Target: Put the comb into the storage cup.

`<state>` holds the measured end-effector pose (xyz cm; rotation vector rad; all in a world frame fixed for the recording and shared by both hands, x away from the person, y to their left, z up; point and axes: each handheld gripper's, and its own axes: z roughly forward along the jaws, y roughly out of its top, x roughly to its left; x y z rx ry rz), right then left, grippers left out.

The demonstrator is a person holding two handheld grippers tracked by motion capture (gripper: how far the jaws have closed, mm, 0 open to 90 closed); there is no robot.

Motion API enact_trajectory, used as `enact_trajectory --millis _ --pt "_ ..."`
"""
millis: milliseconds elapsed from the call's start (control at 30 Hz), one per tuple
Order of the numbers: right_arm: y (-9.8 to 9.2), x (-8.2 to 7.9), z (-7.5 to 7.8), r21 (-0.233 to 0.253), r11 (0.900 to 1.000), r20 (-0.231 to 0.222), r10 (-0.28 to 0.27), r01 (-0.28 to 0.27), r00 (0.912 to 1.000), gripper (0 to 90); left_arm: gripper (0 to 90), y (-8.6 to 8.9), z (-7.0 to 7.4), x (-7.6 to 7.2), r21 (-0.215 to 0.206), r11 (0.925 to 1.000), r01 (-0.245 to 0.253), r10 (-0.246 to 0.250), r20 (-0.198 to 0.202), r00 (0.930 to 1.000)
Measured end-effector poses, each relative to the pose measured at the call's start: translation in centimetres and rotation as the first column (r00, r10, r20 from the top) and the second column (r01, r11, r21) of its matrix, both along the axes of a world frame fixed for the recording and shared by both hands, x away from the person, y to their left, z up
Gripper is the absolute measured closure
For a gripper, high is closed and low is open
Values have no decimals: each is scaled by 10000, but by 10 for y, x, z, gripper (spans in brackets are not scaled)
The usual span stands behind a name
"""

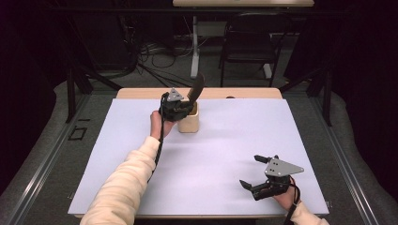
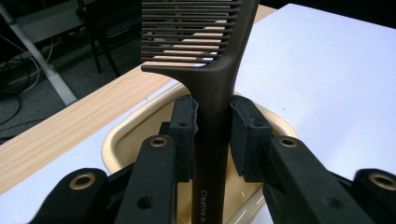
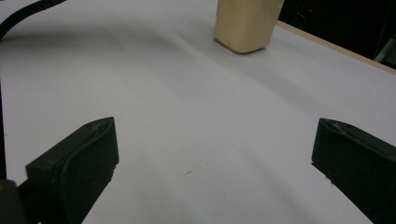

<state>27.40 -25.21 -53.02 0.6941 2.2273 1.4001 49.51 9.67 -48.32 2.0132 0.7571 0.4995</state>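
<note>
I have the counter (image 1: pixel 225 154) in front of me, its white sheet covering nearly all of the top and a strip of bare wood showing along the far edge. On that sheet, toward the far side and a little left of centre, stands the beige cup (image 1: pixel 189 121), a squarish open holder with rounded corners; in the right gripper view I see it (image 3: pixel 245 23) upright at the far end of the white surface. My left gripper (image 1: pixel 179 108) sits right at the cup's near-left rim, held up by the hand with the cream sleeve reaching in from the lower left. My right gripper (image 1: pixel 256 171) rests low over the near right part of the counter, well apart from the cup, with its jaws spread wide and nothing between them; its own view shows bare white sheet in the gap. The dark comb (image 1: pixel 195 87) rises out of the cup, leaning slightly to the right, toothed end uppermost. In the left gripper view I see the left gripper (image 2: pixel 213 135) pinching the comb (image 2: pixel 212 93) by its handle, a pad pressed to each side, directly above the cup's (image 2: pixel 121 135) open mouth, with the lower end of the handle reaching down inside it.
</note>
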Motion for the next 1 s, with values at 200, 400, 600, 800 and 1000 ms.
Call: enact_trajectory --millis 200,400,600,800,1000 --pt "0 0 0 -8 10000 3 -9 9 10000 2 723 -1 -1 0 62 10000 -14 14 -74 10000" --pt "0 0 0 6 10000 21 -14 14 10000 2 723 -2 -3 1 90 10000 -15 17 -149 9999" --pt "0 0 0 -14 10000 25 -19 19 10000 2 721 -3 -4 1 204 9998 -48 52 -212 9998" --pt "0 -1 0 -19 10000 31 -22 22 10000 2 720 -2 -4 1 270 9996 -33 40 -250 9997" --pt "0 -1 0 -50 10000 26 -10 10 10000 3 720 -3 -4 1 432 9991 -3 16 -305 9995"
